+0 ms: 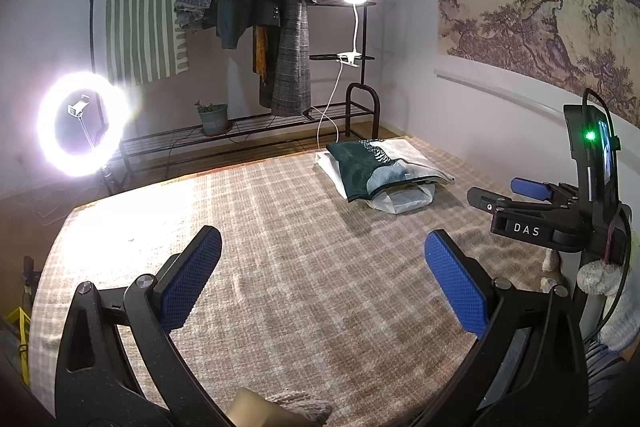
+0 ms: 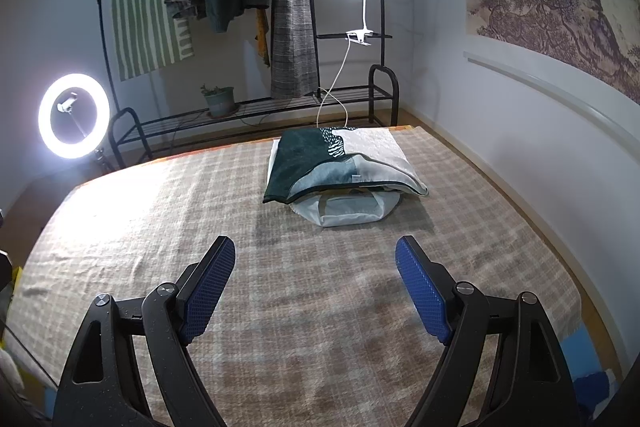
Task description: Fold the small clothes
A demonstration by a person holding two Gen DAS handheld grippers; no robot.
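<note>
Cushion (image 2: 344, 163) atop white bag (image 2: 348, 213)

A folded cloth (image 2: 340, 163), dark green on its left part and pale grey-white on its right with a patterned patch between, lies flat in the upper middle of the frame. It rests on a white bag (image 2: 348, 213) whose near edge sticks out below it.

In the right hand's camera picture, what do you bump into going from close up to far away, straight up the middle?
Right gripper, open and empty → checked blanket → white bag → green and white pillow lying on top of the bag → black metal rack → grey checked coat hanging on it.
</note>
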